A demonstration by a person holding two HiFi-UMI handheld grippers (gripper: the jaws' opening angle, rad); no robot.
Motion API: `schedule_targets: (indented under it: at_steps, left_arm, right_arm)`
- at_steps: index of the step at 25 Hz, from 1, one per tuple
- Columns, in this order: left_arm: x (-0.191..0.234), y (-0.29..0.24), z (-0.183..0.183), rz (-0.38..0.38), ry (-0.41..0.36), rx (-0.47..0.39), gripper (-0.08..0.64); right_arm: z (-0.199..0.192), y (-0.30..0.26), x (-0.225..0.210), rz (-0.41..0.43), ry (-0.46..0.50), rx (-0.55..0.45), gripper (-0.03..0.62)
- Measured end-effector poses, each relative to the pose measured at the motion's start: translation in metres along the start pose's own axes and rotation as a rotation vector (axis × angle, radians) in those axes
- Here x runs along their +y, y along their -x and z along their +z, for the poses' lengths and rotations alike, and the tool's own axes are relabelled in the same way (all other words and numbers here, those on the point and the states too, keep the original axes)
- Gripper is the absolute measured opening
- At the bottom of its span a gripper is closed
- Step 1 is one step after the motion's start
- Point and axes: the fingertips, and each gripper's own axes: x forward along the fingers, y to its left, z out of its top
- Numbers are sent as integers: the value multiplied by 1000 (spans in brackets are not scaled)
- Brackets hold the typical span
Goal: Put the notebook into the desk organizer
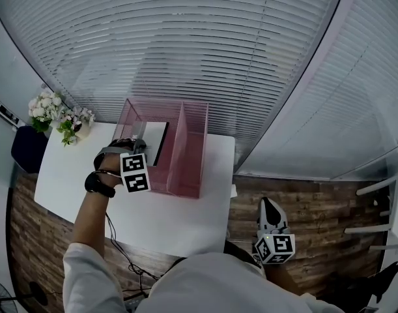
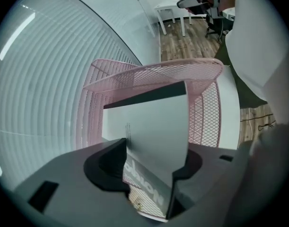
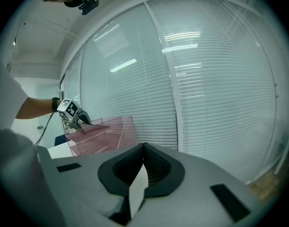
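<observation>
Nearest the person's body, off the table edge, the right gripper (image 1: pixel 268 205) is hanging clenched, with nothing between its jaws. Farther out, the left gripper (image 2: pixel 151 170) is reaching into the pink wire-mesh desk organizer (image 1: pixel 187 167), its jaws standing apart and released around the white dark-edged notebook (image 2: pixel 156 126). The notebook is sitting upright in the organizer's left compartment. The organizer is standing on the white rectangular table (image 1: pixel 153 215), and a white flower bunch (image 1: pixel 55 113) is sitting at the table's far left corner, before white slatted window blinds (image 1: pixel 205 38).
</observation>
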Motion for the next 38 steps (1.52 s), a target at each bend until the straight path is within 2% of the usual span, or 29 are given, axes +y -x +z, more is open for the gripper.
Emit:
schedule_targets:
  at_steps: [7,11,19,24,31,35,38]
  left_arm:
    - [-15,7,2,-182,-22,23,308]
    - [-19,6,2,-234,-19,25,328]
    - [-24,11,-2,-254,-11,16,333]
    - [-30,14,-7,-261,-6,35,333]
    - [-36,18,-3,-253,14,21,333]
    - [-35,21,2,-222,38,-1,331]
    - [-32,29,3,-164,69,-27,330]
  right_arm:
    - [-2,5,-12,-16,-16,4,12]
    - [-2,6,-17,-21,-18,1,12]
    - [-3,11,-27,-34,-22,2,12]
    - [-1,11,-24,-19,-21,-1,12]
    - [0,15,-21,-4,-18,-4,12]
    - [1,16,-19,6,-16,-4,12]
    - [1,17,-16,19,-14,-4,12]
